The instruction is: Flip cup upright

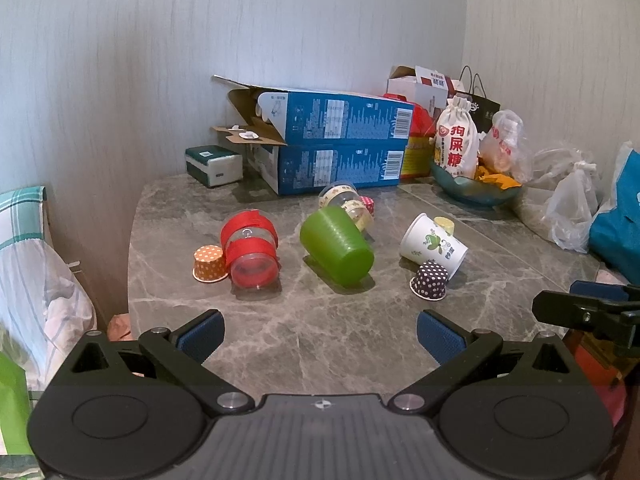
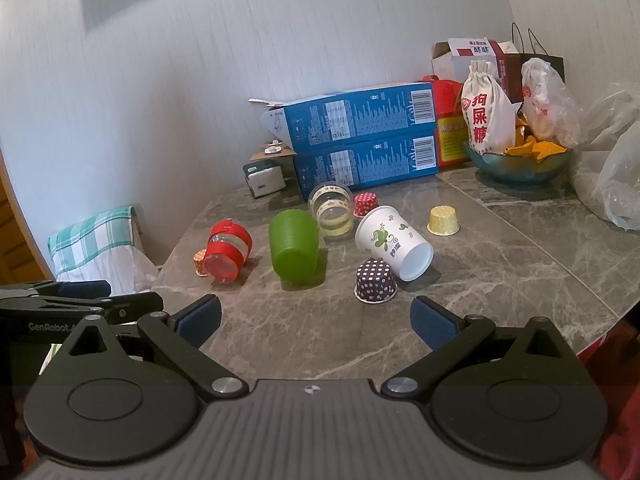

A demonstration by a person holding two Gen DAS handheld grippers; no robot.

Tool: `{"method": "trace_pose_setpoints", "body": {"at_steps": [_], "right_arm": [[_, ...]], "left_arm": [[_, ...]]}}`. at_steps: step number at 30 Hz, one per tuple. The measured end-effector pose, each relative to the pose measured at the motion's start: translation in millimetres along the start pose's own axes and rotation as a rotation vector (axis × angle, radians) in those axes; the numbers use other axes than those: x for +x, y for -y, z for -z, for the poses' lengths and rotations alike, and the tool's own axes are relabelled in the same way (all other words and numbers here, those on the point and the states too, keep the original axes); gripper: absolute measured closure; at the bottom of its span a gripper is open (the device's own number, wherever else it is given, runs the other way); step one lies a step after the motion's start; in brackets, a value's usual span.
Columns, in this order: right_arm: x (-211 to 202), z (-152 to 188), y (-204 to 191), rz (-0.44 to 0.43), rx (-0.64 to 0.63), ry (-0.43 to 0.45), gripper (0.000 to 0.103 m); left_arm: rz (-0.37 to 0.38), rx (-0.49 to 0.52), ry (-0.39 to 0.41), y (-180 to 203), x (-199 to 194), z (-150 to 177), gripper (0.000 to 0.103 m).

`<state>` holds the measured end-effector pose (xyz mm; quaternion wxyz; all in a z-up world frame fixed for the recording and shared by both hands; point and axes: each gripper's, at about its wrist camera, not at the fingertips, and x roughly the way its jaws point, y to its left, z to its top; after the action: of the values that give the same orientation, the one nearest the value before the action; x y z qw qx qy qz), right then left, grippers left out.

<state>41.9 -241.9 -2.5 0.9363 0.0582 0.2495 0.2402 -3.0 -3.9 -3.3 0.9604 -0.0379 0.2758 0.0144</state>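
Observation:
Several cups lie on their sides on the grey marble table (image 1: 304,332): a green plastic cup (image 1: 336,246) (image 2: 294,244), a clear cup with red tape (image 1: 250,248) (image 2: 228,250), a white paper cup with a leaf print (image 1: 434,244) (image 2: 394,240) and a clear cup with yellow tape (image 1: 348,202) (image 2: 331,210). My left gripper (image 1: 320,336) is open and empty, hovering at the near edge, well short of the cups. My right gripper (image 2: 316,320) is open and empty too, near the table's front.
Small dotted baking cups stand upside down: purple (image 1: 430,280) (image 2: 376,282), orange (image 1: 209,264), yellow (image 2: 443,220), red (image 2: 365,204). Two stacked blue boxes (image 1: 340,148), a tissue pack (image 1: 214,166), a teal bowl (image 1: 472,188) and plastic bags (image 1: 572,204) line the back and right. A chair with checked cloth (image 2: 92,248) stands left.

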Motion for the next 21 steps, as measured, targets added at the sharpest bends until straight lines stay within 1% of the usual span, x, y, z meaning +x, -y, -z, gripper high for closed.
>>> {"method": "trace_pose_setpoints", "body": {"at_steps": [21], "right_arm": [[2.4,3.8,0.0,-0.013,0.006,-0.018,0.001]], "left_arm": [[-0.009,-0.011,-0.022,-4.3,0.2,3.7,0.0]]}}
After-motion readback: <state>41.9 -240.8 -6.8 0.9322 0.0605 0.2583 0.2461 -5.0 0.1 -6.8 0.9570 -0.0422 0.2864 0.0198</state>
